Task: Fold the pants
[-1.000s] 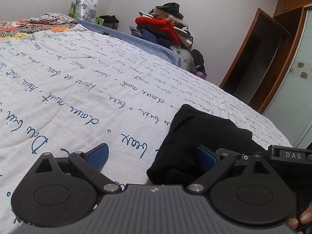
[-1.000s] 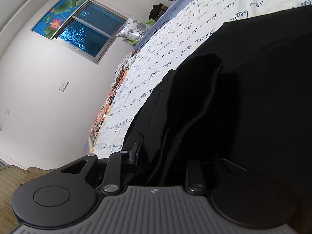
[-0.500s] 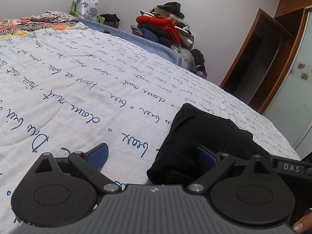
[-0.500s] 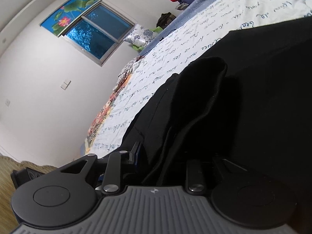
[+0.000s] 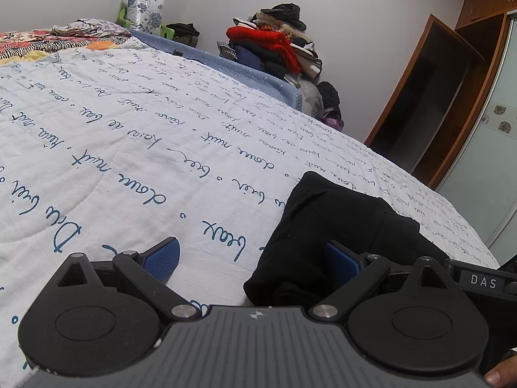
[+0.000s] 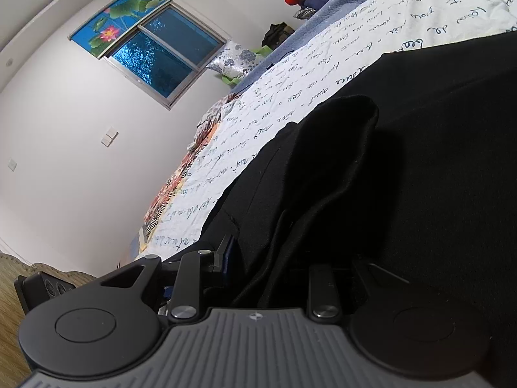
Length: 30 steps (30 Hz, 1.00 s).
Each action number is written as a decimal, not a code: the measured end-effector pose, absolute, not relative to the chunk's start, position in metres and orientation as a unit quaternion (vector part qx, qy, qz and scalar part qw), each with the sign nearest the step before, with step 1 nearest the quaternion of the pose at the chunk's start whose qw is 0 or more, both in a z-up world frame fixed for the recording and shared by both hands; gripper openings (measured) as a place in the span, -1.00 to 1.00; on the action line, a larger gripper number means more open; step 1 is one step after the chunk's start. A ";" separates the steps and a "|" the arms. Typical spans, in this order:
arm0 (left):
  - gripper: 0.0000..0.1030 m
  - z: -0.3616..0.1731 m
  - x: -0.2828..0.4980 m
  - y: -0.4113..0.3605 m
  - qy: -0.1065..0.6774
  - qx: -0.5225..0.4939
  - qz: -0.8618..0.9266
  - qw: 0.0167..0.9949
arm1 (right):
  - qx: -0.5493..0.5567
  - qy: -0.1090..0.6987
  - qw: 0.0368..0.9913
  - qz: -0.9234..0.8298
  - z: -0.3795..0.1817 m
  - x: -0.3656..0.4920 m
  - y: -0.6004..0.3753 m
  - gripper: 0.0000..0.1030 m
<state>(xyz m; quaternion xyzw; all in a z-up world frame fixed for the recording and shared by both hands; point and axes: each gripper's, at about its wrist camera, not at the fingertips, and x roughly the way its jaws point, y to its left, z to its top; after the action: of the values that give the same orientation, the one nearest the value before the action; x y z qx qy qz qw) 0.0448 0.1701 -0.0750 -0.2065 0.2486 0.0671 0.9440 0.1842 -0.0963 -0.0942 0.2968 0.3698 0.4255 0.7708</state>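
Observation:
Black pants (image 5: 339, 220) lie on a white quilt with blue handwriting (image 5: 145, 161), at the right of the left wrist view. My left gripper (image 5: 252, 258) stands wide open low over the quilt. Its right blue pad (image 5: 342, 262) rests against the near corner of the pants, and the left pad sits over bare quilt. In the right wrist view the pants (image 6: 436, 161) fill the right half. A raised fold of them runs down between the fingers of my right gripper (image 6: 284, 258), which is shut on it. The cloth hides the right finger.
A heap of folded clothes, with red on top (image 5: 274, 48), sits past the far side of the bed. A brown wardrobe and its sliding door (image 5: 436, 103) stand at the right. Pillows (image 5: 145, 9) and a patterned blanket lie at the head, under a window (image 6: 155, 51). A fingertip (image 5: 497, 376) shows at bottom right.
The right wrist view has rolled, so the window and bed now sit further right in it. The grip on the fold is unchanged. The left gripper has stayed put and open.

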 end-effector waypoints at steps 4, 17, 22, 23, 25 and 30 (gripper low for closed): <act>0.92 -0.075 0.045 0.170 0.247 -0.210 0.066 0.944 | 0.314 0.373 0.763 0.424 -0.095 0.187 -0.099 -0.50; 0.96 -0.076 0.044 0.171 0.246 -0.219 0.065 0.942 | 0.319 0.343 0.775 0.424 -0.046 0.201 -0.179 -0.55; 0.96 -0.076 0.044 0.170 0.248 -0.218 0.065 0.942 | 0.417 0.391 0.718 0.397 -0.075 0.209 -0.195 0.28; 0.96 -0.076 0.045 0.171 0.248 -0.218 0.065 0.942 | 0.434 0.393 0.702 0.405 -0.079 0.208 -0.193 0.30; 0.96 -0.076 0.045 0.171 0.248 -0.219 0.065 0.942 | 0.442 0.399 0.680 0.427 -0.080 0.208 -0.182 0.30; 0.96 -0.076 0.045 0.171 0.248 -0.219 0.065 0.942 | 0.404 0.427 0.673 0.448 -0.070 0.212 -0.150 0.30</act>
<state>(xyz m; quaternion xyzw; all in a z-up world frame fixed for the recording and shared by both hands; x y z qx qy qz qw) 0.0447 0.1706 -0.0758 -0.2192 0.2475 0.0650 0.9415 0.2118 -0.1504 -0.0702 0.4039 0.4273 0.4485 0.6732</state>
